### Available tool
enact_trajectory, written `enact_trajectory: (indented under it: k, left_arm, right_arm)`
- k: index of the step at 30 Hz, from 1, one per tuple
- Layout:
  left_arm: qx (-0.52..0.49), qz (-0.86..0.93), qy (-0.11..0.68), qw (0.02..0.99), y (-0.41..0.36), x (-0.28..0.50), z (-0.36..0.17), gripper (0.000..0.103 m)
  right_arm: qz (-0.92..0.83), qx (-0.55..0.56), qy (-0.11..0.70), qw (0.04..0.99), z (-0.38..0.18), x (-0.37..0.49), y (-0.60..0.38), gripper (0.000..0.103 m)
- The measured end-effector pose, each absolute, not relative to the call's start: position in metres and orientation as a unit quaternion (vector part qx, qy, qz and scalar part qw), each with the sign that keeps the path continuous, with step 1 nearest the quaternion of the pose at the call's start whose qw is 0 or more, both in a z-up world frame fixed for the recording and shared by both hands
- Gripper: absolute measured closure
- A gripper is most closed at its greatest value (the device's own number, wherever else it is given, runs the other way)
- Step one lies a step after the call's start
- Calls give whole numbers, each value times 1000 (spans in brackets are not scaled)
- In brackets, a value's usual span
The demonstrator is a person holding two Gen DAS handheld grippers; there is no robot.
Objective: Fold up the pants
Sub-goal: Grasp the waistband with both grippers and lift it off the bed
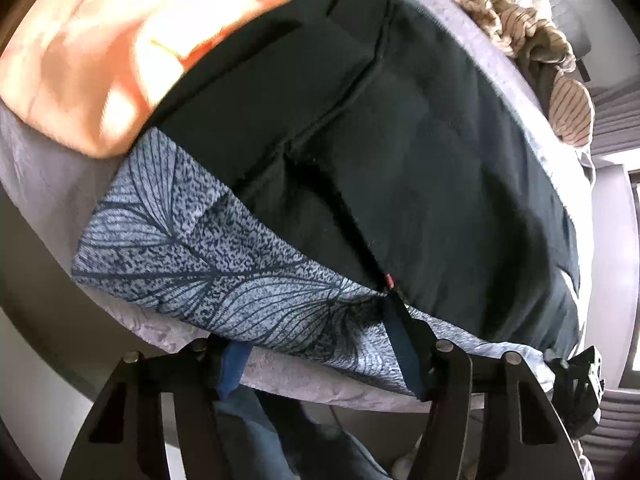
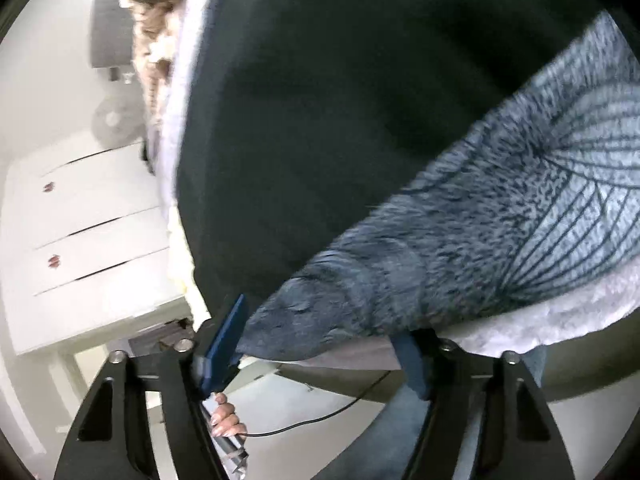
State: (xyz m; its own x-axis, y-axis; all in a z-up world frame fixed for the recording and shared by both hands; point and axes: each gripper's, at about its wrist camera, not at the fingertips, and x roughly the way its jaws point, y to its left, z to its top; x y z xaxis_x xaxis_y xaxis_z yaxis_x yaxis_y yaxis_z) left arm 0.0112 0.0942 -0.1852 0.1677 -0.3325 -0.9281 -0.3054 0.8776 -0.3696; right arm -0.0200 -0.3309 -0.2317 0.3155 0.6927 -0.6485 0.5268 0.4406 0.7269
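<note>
Black pants (image 1: 400, 140) lie spread flat on a bed, with a small red tag (image 1: 388, 278) at their near hem. They also fill the top of the right wrist view (image 2: 340, 100). A grey-blue leaf-patterned cloth (image 1: 208, 256) runs along the pants' near edge and hangs slightly over the bed's edge. My left gripper (image 1: 320, 360) is at that edge with its jaws apart. One of its blue pads (image 1: 406, 344) lies over the patterned cloth and the other sits just below the cloth's edge. My right gripper (image 2: 320, 356) straddles the end of the patterned cloth (image 2: 460, 240), jaws apart, pads not visibly pressing it.
An orange blanket (image 1: 100, 40) lies at the far left of the grey bedspread (image 1: 48, 160). A beige striped bundle (image 1: 520, 24) lies at the far right. White drawers (image 2: 92, 220) stand beside the bed. A person's hand (image 2: 228, 420) and a cable show below.
</note>
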Motion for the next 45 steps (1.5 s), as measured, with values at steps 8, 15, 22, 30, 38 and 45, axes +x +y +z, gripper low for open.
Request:
enact_trajectory:
  k: [8,15,22,30,38,45]
  left_arm:
    - [-257,-10,621,740,103,19,-150,79]
    - [-258,-26,573,778,97,46,-91,79]
    - [-239,-65,527,813,82,121,-53,79]
    - [-147,-19,528,836,66,244,-88,40]
    - [-94,41,566,818,81,294,-131,38]
    - [-14,-56,561,826,35,262,-110,38]
  right_arm:
    - [85,524,549,646,-195,-20,-332,95]
    - [139,486,511,695,-119,26,-336,95]
    - [153,451,494,728,-81,87,-348,95]
    - [115,418,520,736,-109,203,-356,91]
    - [26,393,591,704,-189,274,-356,79]
    - [80,355,565,740,-125,246,-331,27]
